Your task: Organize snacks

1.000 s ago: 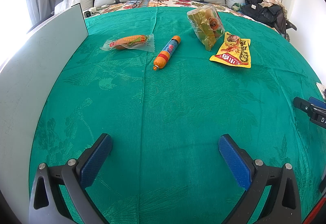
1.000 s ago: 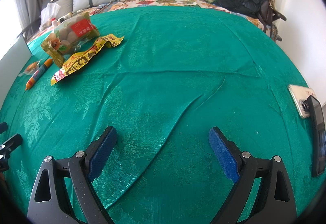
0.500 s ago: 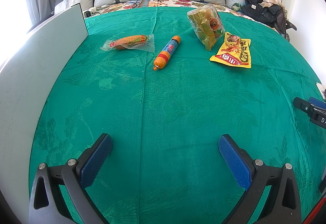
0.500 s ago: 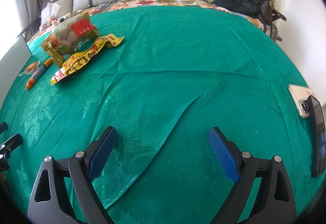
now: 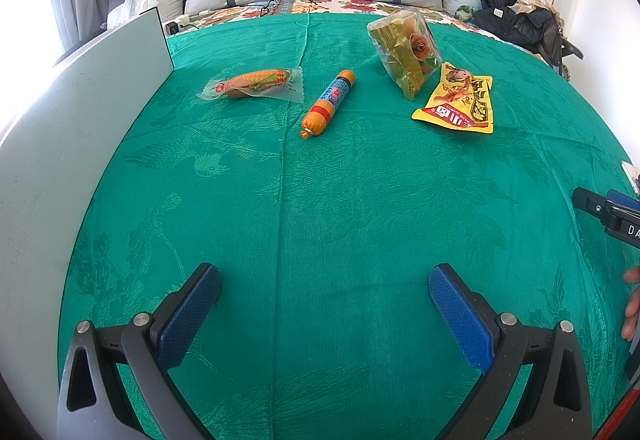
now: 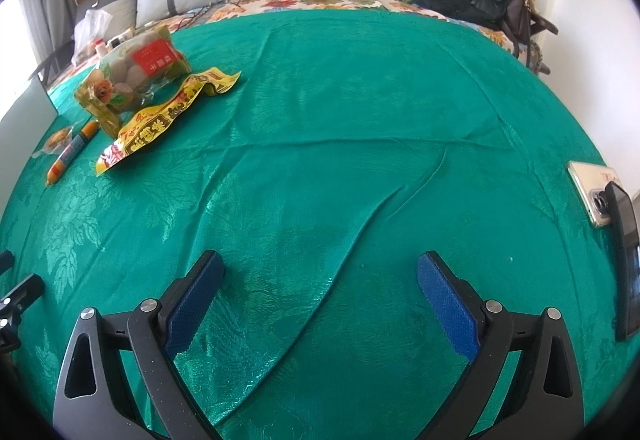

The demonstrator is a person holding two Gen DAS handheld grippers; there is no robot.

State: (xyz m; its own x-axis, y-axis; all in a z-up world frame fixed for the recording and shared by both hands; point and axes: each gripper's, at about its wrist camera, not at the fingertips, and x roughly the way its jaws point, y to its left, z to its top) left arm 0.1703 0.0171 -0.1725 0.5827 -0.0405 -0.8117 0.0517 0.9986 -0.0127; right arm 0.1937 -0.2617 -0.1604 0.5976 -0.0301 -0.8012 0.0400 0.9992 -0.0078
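Four snacks lie on the green bedspread (image 5: 320,200), all well ahead of our two grippers. From the left wrist view, going left to right, a pale flat board (image 5: 72,128) stands along the left edge of the bed. Next comes the corn-printed packet (image 5: 256,83), lying flat in its clear wrapper. Just right of it, and apart from it, lies the orange sausage stick (image 5: 329,103), its knotted end toward us. Further right sits the clear bag of wrapped sweets (image 5: 404,52), and the yellow packet (image 5: 460,102) lies against its near right side, touching or all but touching it.

Our left gripper (image 5: 324,288) hangs over bare bedspread with its blue fingers (image 5: 188,316) spread wide and nothing between them. At the right edge of that view we see part of the right gripper's body and a bit of a hand (image 5: 633,304).

In the right wrist view the same snacks sit far off at the upper left. Our right gripper (image 6: 320,278) also hangs over bare, creased cloth; its jaws have just been opening and now stand wide, empty. At the far right edge of the bed lie a phone (image 6: 588,192) and a dark device (image 6: 626,260) overlapping it.
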